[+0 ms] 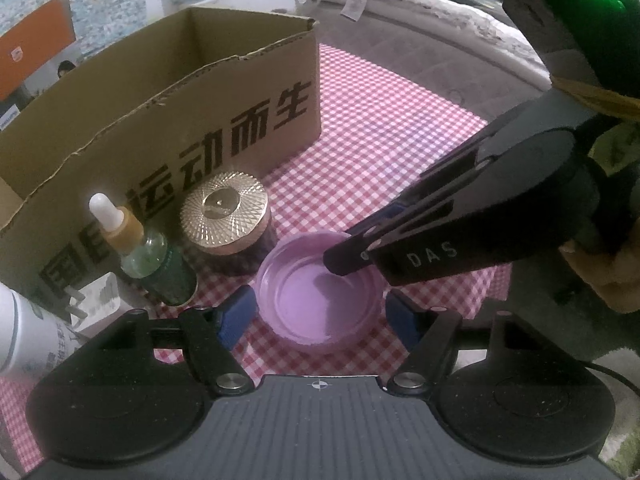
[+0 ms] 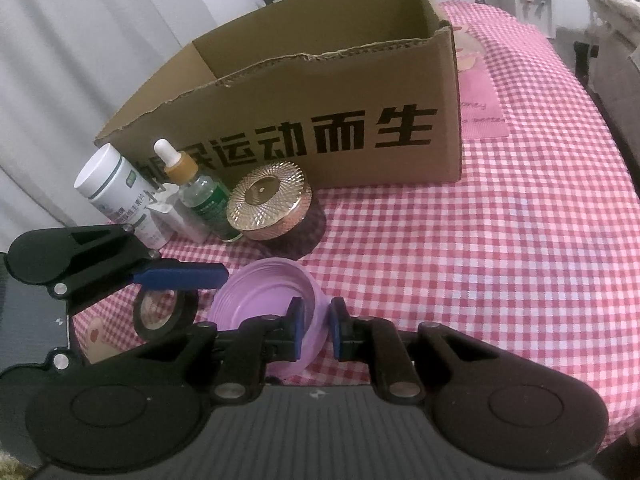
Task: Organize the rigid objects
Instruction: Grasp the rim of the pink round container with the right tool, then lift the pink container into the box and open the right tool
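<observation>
A shallow purple lid (image 1: 320,300) lies hollow side up on the red checked cloth. My left gripper (image 1: 320,316) is open, its blue pads on either side of the lid. My right gripper (image 2: 316,328) is shut on the purple lid (image 2: 260,300), one finger inside the rim and one outside; in the left wrist view it (image 1: 360,248) reaches in from the right. Behind stand a gold-lidded jar (image 1: 226,220) (image 2: 272,206), a green dropper bottle (image 1: 152,256) (image 2: 200,192) and a white bottle (image 2: 116,196) in front of the open cardboard box (image 1: 180,120) (image 2: 320,100).
A black tape roll (image 2: 164,308) lies under my left gripper's finger (image 2: 180,276) in the right wrist view. A small white tube (image 2: 176,216) leans among the bottles. A bed (image 1: 420,20) is past the table's far edge. Bare checked cloth (image 2: 500,240) spreads right of the box.
</observation>
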`<state>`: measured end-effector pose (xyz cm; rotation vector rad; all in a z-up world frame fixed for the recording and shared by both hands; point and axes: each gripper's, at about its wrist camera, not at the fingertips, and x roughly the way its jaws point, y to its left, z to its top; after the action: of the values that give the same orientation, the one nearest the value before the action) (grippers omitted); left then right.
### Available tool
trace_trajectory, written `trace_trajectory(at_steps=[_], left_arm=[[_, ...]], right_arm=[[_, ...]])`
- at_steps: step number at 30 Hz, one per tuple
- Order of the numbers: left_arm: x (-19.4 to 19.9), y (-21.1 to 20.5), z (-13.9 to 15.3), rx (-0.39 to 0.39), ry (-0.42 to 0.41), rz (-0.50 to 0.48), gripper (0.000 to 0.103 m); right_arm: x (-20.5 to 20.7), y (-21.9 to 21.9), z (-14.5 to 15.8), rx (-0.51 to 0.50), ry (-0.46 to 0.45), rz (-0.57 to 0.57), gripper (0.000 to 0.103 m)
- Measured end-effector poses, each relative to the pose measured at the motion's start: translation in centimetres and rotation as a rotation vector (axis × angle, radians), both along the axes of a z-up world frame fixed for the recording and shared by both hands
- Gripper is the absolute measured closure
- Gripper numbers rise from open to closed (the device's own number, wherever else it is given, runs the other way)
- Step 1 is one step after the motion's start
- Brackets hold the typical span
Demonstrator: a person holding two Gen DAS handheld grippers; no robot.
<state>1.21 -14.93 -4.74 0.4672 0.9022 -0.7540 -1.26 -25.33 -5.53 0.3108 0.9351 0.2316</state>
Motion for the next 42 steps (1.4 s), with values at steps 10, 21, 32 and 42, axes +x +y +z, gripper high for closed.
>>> trace_trajectory(at_steps=[10,21,32,42], left_arm=[[0.4,-0.3,-0.4,0.014,0.012,0.014,0.031],[0.4,-0.7,-0.6,0.028,0.012,0.024,0.03],[0.5,-0.9,-1.1,0.043,0.026,0.064,0.031],[-0.1,-0.4,-0.1,0.03,0.014,0.08,0.031]], right_arm=[[0.7,0.3,-0.6,-0.012,-0.003,0.014,0.088],[1.0,0.1,-0.8,-0.006,-0.006,0.022,0.088],[0.4,0.2,-0.9,0.005,-0.02,0.008,0.088],[-0.6,0.6,-0.5,0.018,-0.031,-0.007,0.089]])
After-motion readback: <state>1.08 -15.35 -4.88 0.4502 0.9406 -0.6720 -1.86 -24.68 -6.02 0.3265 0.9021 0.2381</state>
